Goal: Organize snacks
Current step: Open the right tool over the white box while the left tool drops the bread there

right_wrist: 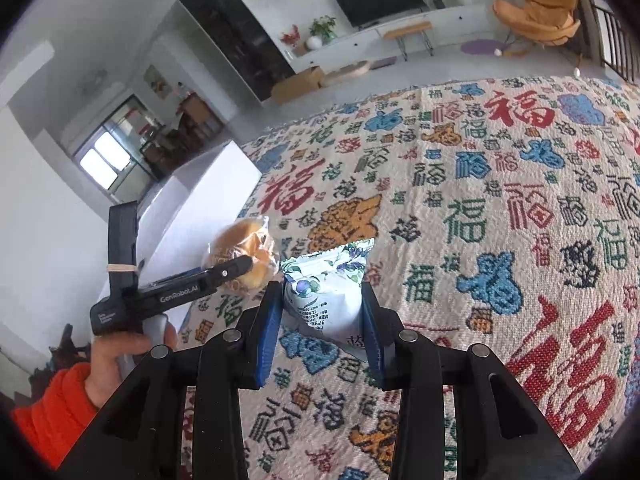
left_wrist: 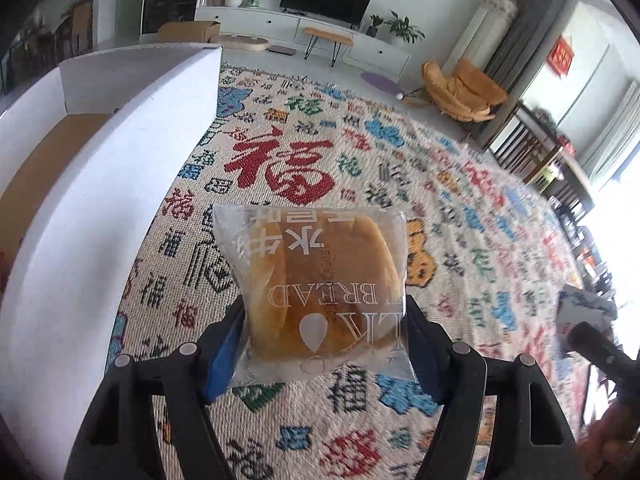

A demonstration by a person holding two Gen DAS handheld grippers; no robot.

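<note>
Your left gripper (left_wrist: pixel 326 344) grasps the bread (left_wrist: pixel 320 284) by its lower sides, lifted clear of the rug (left_wrist: pixel 460 208). Your right gripper (right_wrist: pixel 322 316) is clenched on the floral pack (right_wrist: pixel 326 280), also off the rug. Keep both grips firm and the packs level as you carry them over the wall of the white box (left_wrist: pixel 100 184), which sits just left of the bread. The stretch of brown box floor that shows is bare; the rest is hidden.

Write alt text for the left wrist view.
The left gripper clamps a clear-wrapped bread bun above a patterned rug. An open white box stands at left.
</note>
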